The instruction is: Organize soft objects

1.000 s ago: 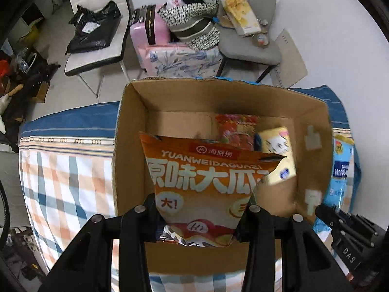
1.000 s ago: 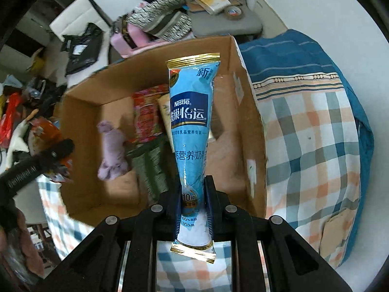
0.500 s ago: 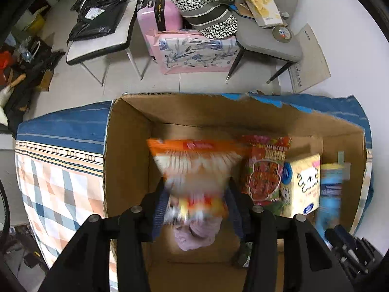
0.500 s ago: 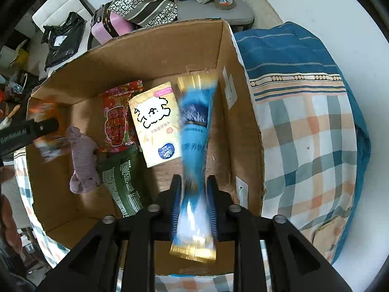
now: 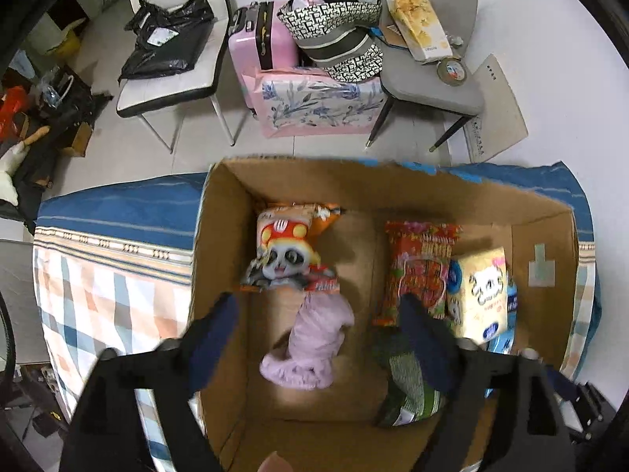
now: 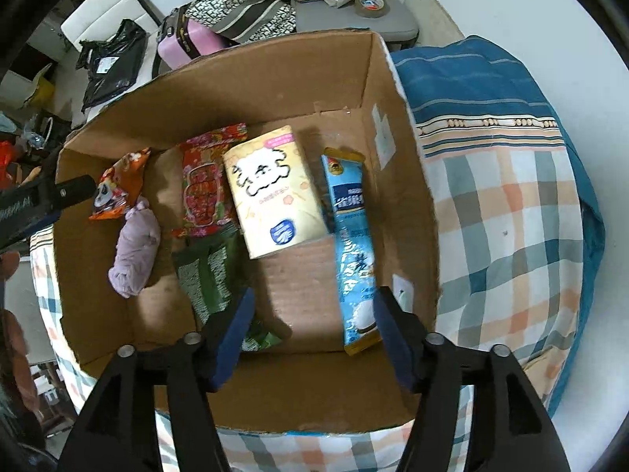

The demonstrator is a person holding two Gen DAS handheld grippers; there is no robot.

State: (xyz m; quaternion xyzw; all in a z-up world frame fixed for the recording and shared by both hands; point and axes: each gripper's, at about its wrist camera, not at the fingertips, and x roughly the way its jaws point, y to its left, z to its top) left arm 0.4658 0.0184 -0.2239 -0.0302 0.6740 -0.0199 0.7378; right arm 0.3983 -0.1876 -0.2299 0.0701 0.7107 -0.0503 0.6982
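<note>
Over the box (image 6: 377, 90), both grippers (image 5: 318, 338) (image 6: 312, 334) spread wide, holding nothing; lift straight up, clear of rim and packets (image 6: 350, 244).

Orange snack bag (image 5: 293, 246), blue pouch (image 6: 352, 244) flat in box (image 6: 275, 74)

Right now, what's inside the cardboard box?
Cardboard box holds orange snack bag, purple cloth, red packet, green packet, yellow tissue pack, blue pouch. Anything underneath is hidden.
</note>
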